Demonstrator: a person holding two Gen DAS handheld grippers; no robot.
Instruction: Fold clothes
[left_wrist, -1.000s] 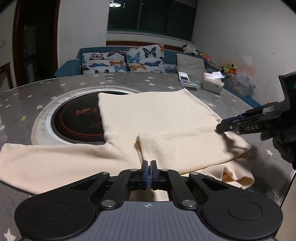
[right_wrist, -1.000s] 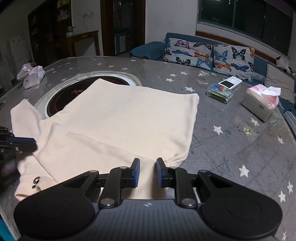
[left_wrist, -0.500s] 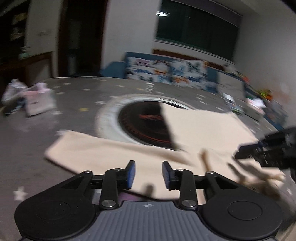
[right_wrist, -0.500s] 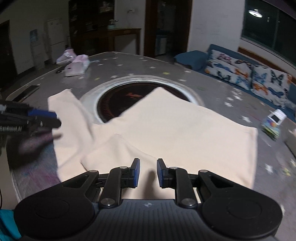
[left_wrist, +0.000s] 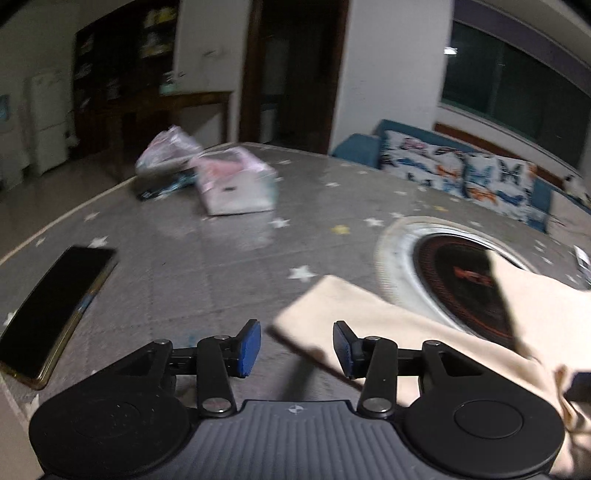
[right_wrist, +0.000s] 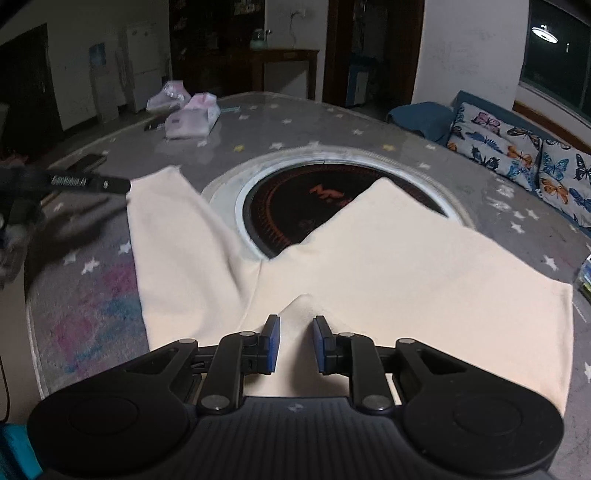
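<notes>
A cream long-sleeved garment lies flat on the grey star-patterned table, partly over a round black hotplate. One sleeve stretches out to the left. My left gripper is at that sleeve's cuff end; its jaws are opening, the cuff corner lies between them and the pads do not press it. The right wrist view shows the left gripper blurred beside the cuff. My right gripper hovers low over the garment's near part, jaws a little apart, with a folded cloth tip just ahead.
A black phone lies near the table's left edge. Pink tissue packs sit at the far side. Beyond the table stands a blue sofa with butterfly cushions. A small box peeks in at the right.
My left gripper went from shut to open and swung left from the folded sleeve to the outstretched sleeve's cuff. My right gripper shifted left over the garment with its gap unchanged.
</notes>
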